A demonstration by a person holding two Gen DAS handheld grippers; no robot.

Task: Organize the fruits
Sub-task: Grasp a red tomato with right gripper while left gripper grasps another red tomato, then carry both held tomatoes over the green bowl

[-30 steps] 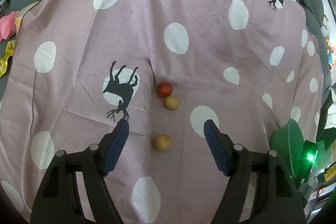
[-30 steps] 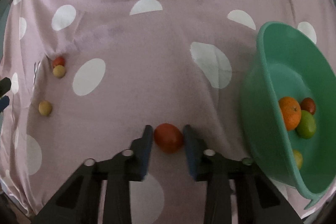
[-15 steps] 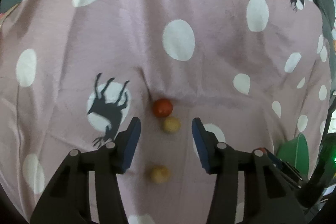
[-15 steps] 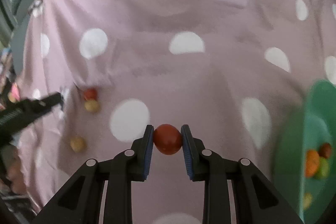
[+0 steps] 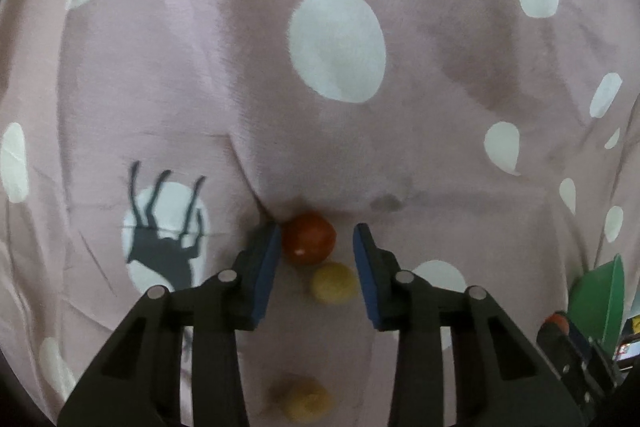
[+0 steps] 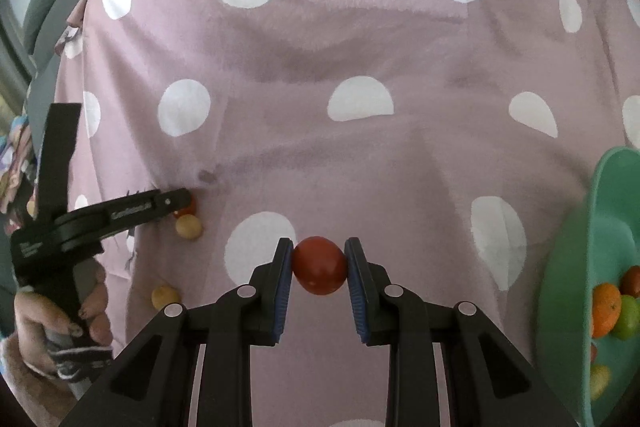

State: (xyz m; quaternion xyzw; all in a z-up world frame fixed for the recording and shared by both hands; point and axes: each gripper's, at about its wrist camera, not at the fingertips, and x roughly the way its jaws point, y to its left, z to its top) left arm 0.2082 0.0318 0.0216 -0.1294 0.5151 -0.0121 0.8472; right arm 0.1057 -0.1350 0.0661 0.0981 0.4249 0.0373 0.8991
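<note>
Clamping a red tomato between both pads, the right gripper holds it above the dotted blanket. Beyond, the left gripper, jaws spread, straddles a small red fruit touching a yellow one. The green bowl sits right, holding fruit.

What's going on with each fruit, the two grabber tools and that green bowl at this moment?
Right gripper: shut on a red fruit.
Left gripper: open, its fingers either side of the small red fruit on the blanket.
Near yellow fruit: loose on the blanket, just behind the small red fruit.
Far yellow fruit: loose, apart from the others.
Green bowl: already holds several fruits.
</note>
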